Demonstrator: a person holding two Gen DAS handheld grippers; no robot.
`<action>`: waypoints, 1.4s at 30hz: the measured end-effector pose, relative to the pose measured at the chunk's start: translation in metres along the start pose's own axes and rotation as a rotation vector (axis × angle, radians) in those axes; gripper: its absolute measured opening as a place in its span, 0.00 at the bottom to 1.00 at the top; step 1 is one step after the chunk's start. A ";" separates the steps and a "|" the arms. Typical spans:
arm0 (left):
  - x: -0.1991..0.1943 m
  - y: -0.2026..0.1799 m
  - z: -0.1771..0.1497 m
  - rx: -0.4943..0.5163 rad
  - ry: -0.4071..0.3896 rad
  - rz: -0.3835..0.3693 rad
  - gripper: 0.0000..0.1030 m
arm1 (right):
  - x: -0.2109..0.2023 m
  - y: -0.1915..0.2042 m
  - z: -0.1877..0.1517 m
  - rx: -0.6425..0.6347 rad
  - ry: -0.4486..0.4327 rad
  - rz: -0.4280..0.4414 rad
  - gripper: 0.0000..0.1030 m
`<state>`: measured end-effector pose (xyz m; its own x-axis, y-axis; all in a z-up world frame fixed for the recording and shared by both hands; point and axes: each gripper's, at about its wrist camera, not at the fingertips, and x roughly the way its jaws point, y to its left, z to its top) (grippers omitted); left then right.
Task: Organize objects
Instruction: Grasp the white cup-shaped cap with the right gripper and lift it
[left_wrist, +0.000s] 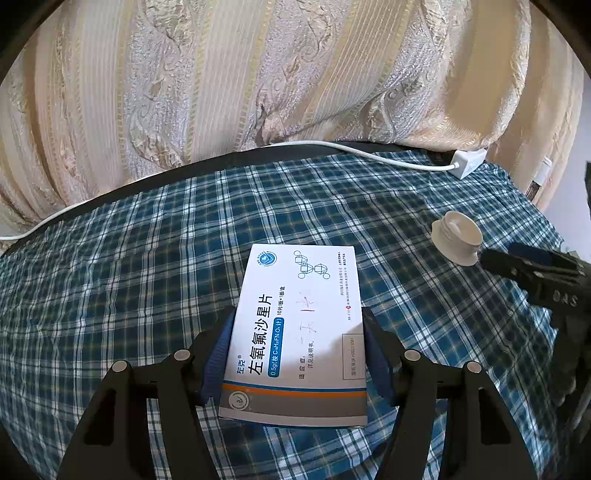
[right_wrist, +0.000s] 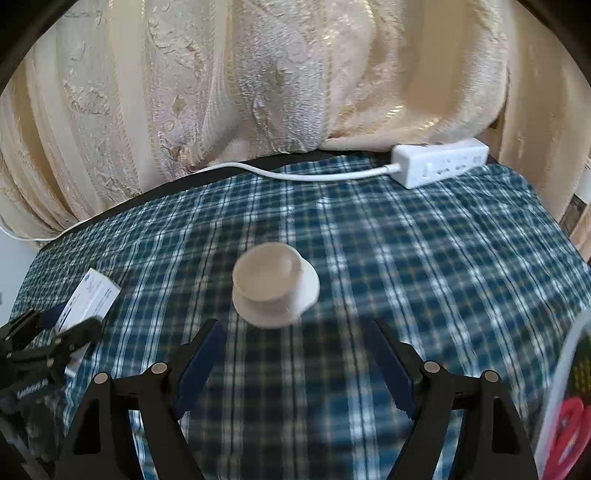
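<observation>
Left black two-finger gripper angled downward, blue pads pressed on both long sides of a white cardboard box, right black two-finger gripper angled downward, jaws spread wide, nothing between them

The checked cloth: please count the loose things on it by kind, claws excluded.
Medicine box: 1
White round lid: 1
White power strip with cable: 1
Container at the right edge, partly visible: 1
Total: 4
</observation>
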<state>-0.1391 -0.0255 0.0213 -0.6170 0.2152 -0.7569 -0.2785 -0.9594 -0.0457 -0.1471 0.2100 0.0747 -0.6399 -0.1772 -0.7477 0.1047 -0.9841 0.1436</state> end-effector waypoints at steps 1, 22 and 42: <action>0.001 0.000 0.000 0.002 0.002 0.001 0.63 | 0.003 0.003 0.003 -0.006 -0.004 0.019 0.81; 0.006 -0.009 -0.003 0.026 0.015 0.006 0.63 | 0.035 0.023 0.016 -0.094 0.031 -0.025 0.59; -0.009 -0.037 -0.003 0.088 -0.024 -0.026 0.63 | -0.023 0.011 -0.030 -0.061 0.014 0.013 0.53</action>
<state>-0.1213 0.0080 0.0277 -0.6259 0.2447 -0.7405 -0.3572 -0.9340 -0.0068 -0.1089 0.2026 0.0743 -0.6279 -0.1895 -0.7549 0.1589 -0.9807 0.1140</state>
